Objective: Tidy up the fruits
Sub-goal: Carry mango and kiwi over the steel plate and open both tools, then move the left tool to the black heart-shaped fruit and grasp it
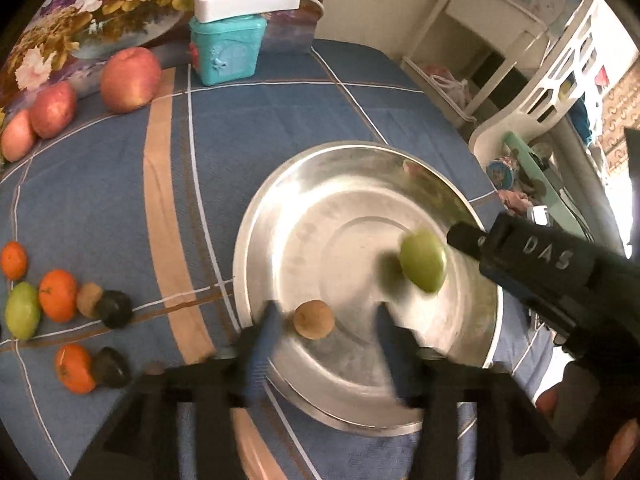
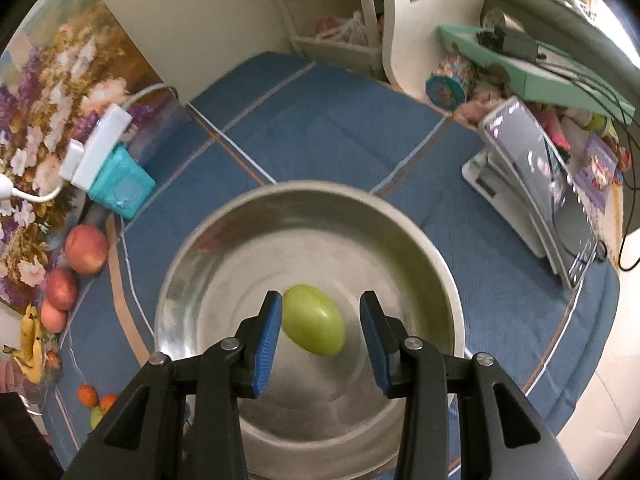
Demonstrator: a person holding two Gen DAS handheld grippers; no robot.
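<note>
Green fruit (image 2: 313, 325), oval, long axis tilted: upper-left to lower-right in R wrist view. Sits between R gripper (image 2: 321, 336) jaws, which are spread wide; touching or just beside the left pad (image 2: 267, 344), clear gap to the right one. Can't tell if it rests on the steel bowl (image 2: 192, 256) floor. L gripper (image 1: 324, 344) jaws also spread, blurred, over bowl's near rim; brown kiwi (image 1: 313, 319) lies in bowl between them, nothing gripped. Apples (image 1: 130, 79), oranges (image 1: 58, 295) on blue-cloth surface (image 1: 240, 120), left of bowl.

text: "DAS" | on: black body of right tongs (image 1: 452, 236) | other text: none legible
</note>
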